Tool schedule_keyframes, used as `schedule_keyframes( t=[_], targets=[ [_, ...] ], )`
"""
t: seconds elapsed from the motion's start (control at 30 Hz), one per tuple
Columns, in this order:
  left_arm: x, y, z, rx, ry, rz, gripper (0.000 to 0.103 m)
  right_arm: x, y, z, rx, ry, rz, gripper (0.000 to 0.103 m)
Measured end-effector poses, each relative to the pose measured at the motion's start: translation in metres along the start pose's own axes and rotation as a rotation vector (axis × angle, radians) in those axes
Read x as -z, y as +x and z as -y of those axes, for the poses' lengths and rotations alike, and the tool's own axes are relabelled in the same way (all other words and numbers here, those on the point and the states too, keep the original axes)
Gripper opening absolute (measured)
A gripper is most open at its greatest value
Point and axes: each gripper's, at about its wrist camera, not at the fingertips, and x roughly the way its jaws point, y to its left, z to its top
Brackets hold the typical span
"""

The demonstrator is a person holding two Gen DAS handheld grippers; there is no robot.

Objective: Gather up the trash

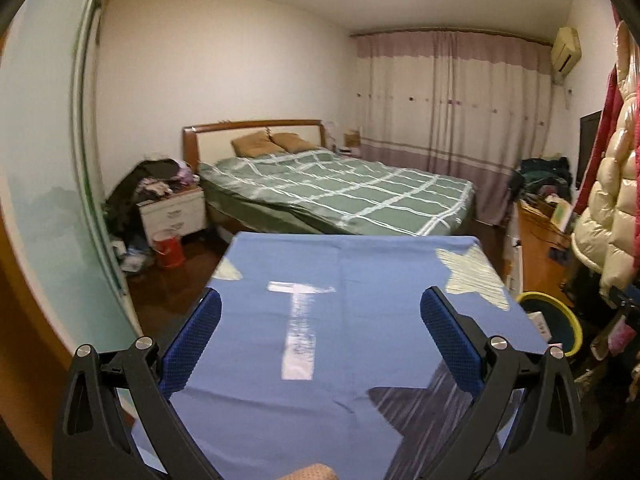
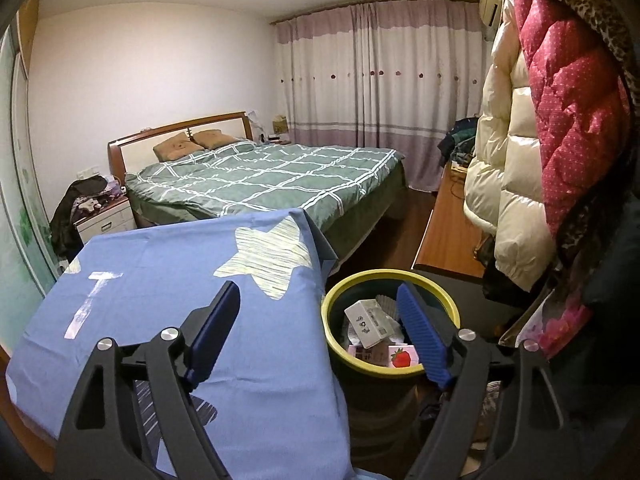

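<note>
A dark bin with a yellow-green rim (image 2: pixel 332 320) stands on the floor just right of a table under a blue star-print cloth (image 2: pixel 160 320). It holds a white carton (image 2: pixel 366 318), a strawberry box (image 2: pixel 402 356) and other packaging. My right gripper (image 2: pixel 320 300) is open and empty, hovering over the table's right edge and the bin. My left gripper (image 1: pixel 320 300) is open and empty above the blue cloth (image 1: pixel 340 320), where a white T-shaped mark (image 1: pixel 298 328) lies. The bin's rim (image 1: pixel 568 316) shows at the right in the left wrist view.
A bed with a green checked cover (image 1: pixel 340 192) lies behind the table. A white nightstand piled with clothes (image 1: pixel 172 208) and a red bucket (image 1: pixel 168 248) stand at left. Hanging jackets (image 2: pixel 552 120) and a wooden desk (image 2: pixel 452 232) crowd the right.
</note>
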Motion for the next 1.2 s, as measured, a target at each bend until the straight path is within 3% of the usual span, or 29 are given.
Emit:
schedule_keyframes(
  t=[1.2],
  targets=[
    [0.007, -0.003, 0.016, 0.015, 0.005, -0.015, 0.098, 0.0, -0.008, -0.003, -0.016, 0.004, 0.016, 0.078]
  ],
)
